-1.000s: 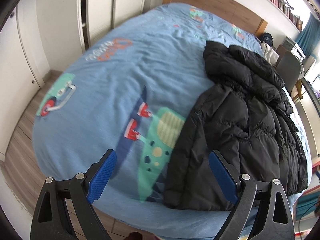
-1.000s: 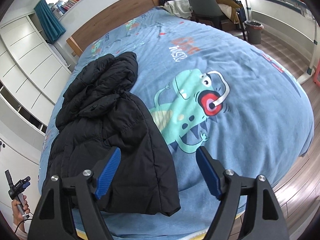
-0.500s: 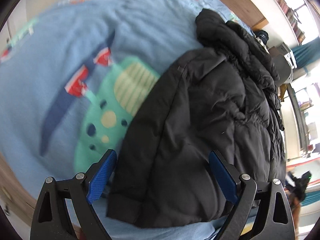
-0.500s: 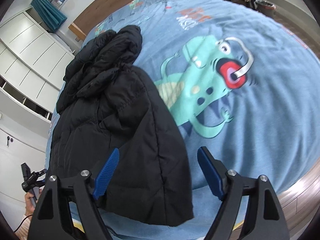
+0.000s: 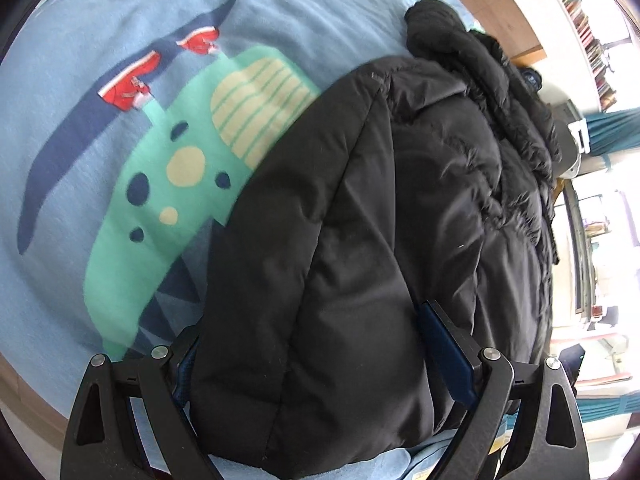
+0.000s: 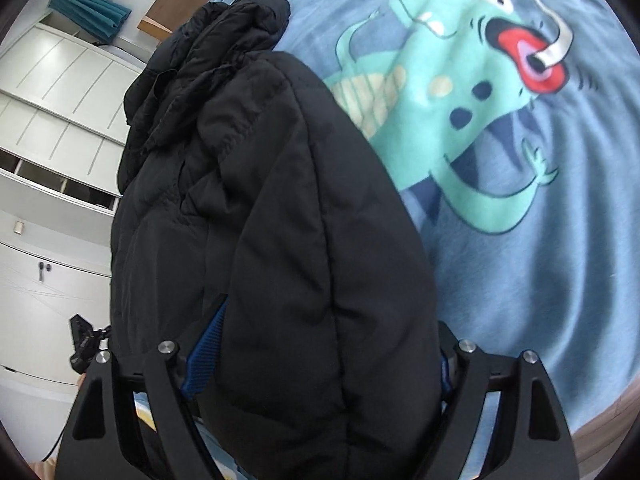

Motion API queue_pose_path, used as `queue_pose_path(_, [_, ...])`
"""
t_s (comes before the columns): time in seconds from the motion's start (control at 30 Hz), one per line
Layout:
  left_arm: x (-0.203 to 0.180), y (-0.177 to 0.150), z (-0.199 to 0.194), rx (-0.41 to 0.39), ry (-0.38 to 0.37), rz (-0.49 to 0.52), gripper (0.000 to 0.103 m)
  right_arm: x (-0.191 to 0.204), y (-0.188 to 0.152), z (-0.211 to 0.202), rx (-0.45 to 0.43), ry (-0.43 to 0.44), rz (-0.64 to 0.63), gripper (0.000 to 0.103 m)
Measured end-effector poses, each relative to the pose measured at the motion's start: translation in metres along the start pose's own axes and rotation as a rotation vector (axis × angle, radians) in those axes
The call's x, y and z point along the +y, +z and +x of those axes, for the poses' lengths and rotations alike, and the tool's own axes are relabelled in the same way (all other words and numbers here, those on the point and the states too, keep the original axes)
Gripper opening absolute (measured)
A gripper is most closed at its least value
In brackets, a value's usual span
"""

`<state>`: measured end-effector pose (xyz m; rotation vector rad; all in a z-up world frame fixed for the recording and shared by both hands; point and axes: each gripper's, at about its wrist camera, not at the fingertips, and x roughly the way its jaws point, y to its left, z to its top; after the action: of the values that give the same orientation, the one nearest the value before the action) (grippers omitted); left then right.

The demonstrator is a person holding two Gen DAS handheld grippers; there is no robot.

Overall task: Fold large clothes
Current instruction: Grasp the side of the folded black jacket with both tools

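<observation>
Black puffer jacket (image 5: pixel 360 240) lies bunched on blue bedspread (image 5: pixel 80 160); both grippers' fingers spread, seemingly straddling its hem.

**A bright bedroom around a dinosaur-print bed**

The bed's blue dinosaur cover (image 6: pixel 520 240) fills most of both views. White cupboards (image 6: pixel 52 128) line one wall, a wooden headboard (image 5: pixel 500 4) stands beyond, with teal curtains (image 5: pixel 612 136) (daylight glaring there) and bookshelves (image 5: pixel 580 20).
</observation>
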<state>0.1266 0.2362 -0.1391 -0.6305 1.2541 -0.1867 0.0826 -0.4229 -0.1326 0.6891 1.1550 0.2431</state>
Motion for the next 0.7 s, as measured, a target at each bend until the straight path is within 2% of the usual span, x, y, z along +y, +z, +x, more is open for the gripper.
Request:
queue_pose_path(0.33, [0.000,-0.006,0.018,0.015,0.001,-0.040,0.096,0.000,-0.015,0.002,0.010,0.033,0.010,0.081])
queue_pose_path(0.5, [0.002,-0.005,0.020,0.050,-0.005,-0.066,0.098,0.001,-0.019,-0.001,-0.009,0.033,0.014,0.053])
queue_pose_path(0.6, [0.001,-0.005,0.022,0.058,0.001,-0.081,0.100,0.002,-0.023,-0.002,-0.018,0.042,0.016,0.045])
queue_pose_path(0.7, [-0.004,-0.005,0.029,0.074,0.024,-0.081,0.102,0.004,-0.026,-0.001,-0.026,0.029,0.015,0.042])
